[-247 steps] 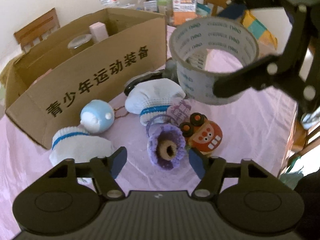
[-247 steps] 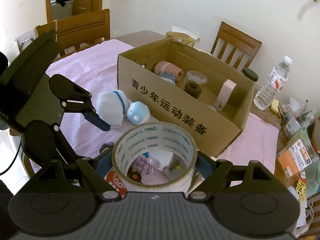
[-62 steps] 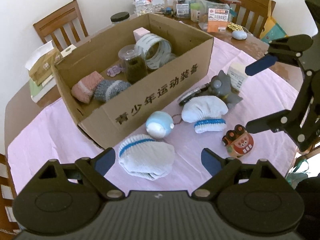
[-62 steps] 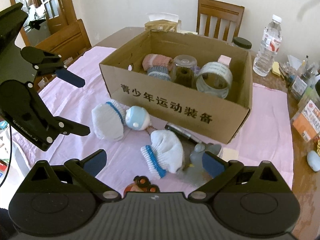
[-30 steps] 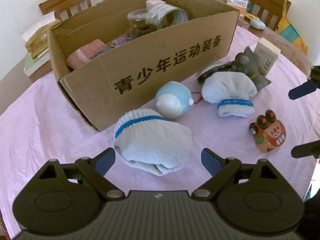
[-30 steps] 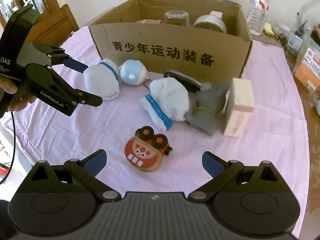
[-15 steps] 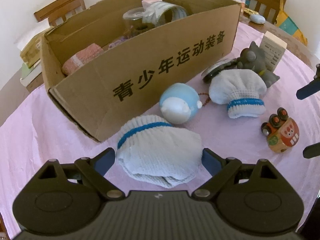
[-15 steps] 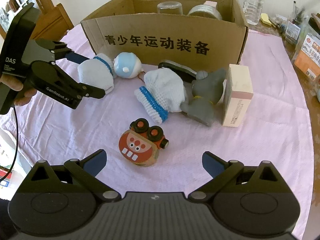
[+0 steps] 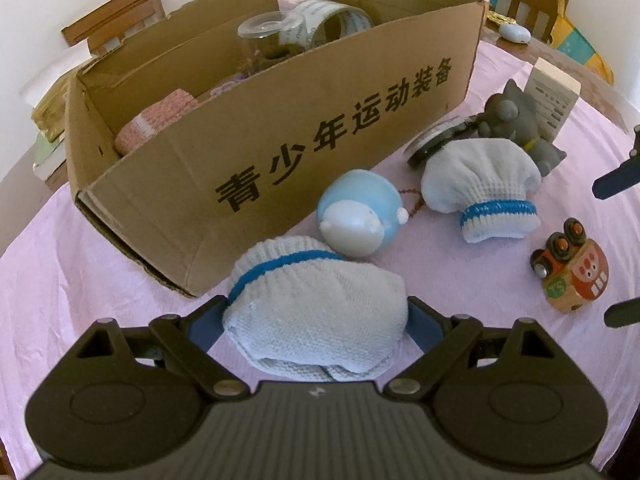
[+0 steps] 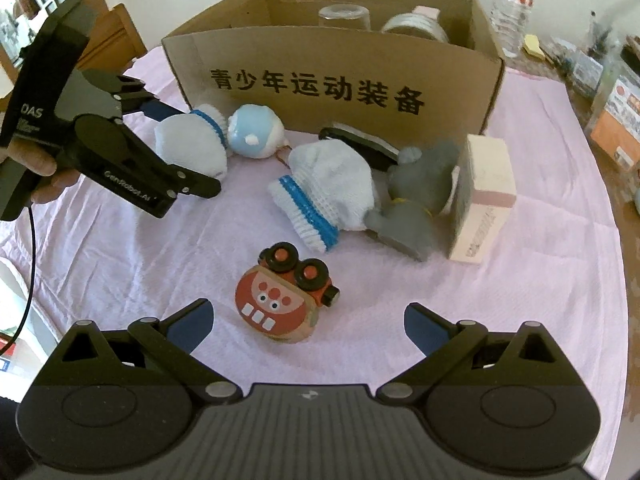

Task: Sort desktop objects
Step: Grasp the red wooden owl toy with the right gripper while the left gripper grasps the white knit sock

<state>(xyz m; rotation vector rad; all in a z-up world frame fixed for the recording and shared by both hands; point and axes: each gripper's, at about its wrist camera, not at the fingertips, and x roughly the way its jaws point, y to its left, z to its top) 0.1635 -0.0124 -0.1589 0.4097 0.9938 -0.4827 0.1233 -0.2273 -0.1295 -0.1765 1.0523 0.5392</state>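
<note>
A white knitted sock with a blue band (image 9: pixel 320 304) lies on the pink cloth in front of the cardboard box (image 9: pixel 280 168). My left gripper (image 9: pixel 316 320) straddles it, jaws wide, one blue pad close to each side; I cannot tell whether they press. From the right wrist view the left gripper (image 10: pixel 188 152) reaches over that sock (image 10: pixel 184 140). My right gripper (image 10: pixel 306 320) hangs open over the red wooden toy car (image 10: pixel 280 300) with nothing gripped. Its fingers (image 9: pixel 616 180) show at the left view's right edge.
A pale blue round toy (image 9: pixel 360 216), a second blue-banded sock (image 9: pixel 480 188), a grey cat figure (image 10: pixel 420 196), a pink-and-white carton (image 10: pixel 484 196) and a flat black item (image 10: pixel 360 140) lie before the box. In the box: tape roll (image 9: pixel 332 20), jar, pink knit. A water bottle (image 10: pixel 512 4) stands behind.
My left gripper has closed in on the near sock, which now sits between its fingers instead of ahead of them. The right gripper has hardly shifted.
</note>
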